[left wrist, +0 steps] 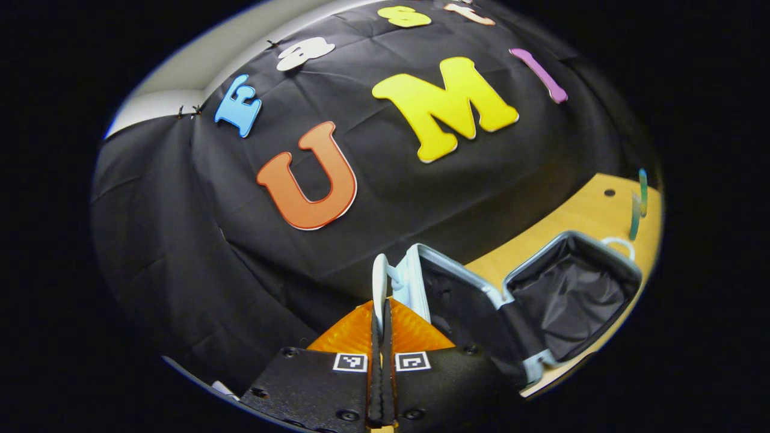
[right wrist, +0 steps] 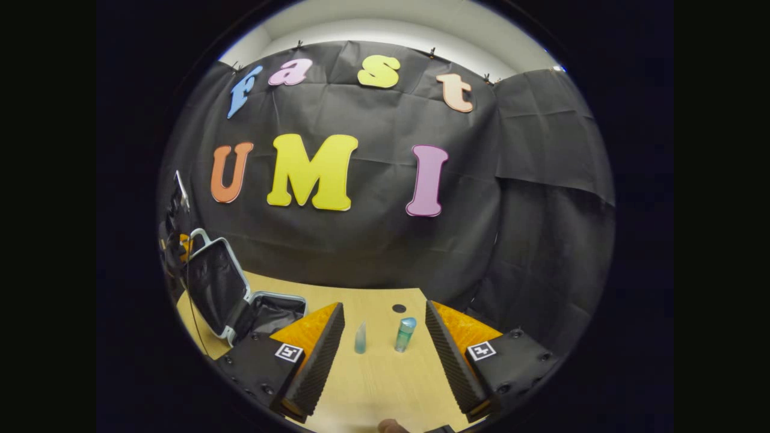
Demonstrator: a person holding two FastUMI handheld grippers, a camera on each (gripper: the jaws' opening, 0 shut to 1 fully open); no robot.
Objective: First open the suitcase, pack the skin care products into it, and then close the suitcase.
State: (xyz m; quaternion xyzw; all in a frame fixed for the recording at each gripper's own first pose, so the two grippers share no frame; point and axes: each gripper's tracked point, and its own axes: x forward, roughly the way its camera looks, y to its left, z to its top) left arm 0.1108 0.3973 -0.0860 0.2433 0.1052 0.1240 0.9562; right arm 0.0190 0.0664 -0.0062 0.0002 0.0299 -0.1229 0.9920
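The suitcase (left wrist: 559,300) lies open on the wooden table, both halves lined in dark cloth with pale rims. My left gripper (left wrist: 381,316) is shut on the white handle (left wrist: 379,279) at the edge of the nearer half (left wrist: 421,282). In the right gripper view the same suitcase (right wrist: 240,300) stands at the left with one half raised. My right gripper (right wrist: 384,313) is open and low over the table. A small clear tube (right wrist: 360,338) and a teal bottle (right wrist: 405,334) stand upright between its fingers, touching neither.
The wooden table (right wrist: 373,385) runs back to the black cloth wall. A small dark round hole (right wrist: 399,308) sits in the tabletop just behind the bottle. A second white loop (left wrist: 619,243) shows at the far rim of the suitcase.
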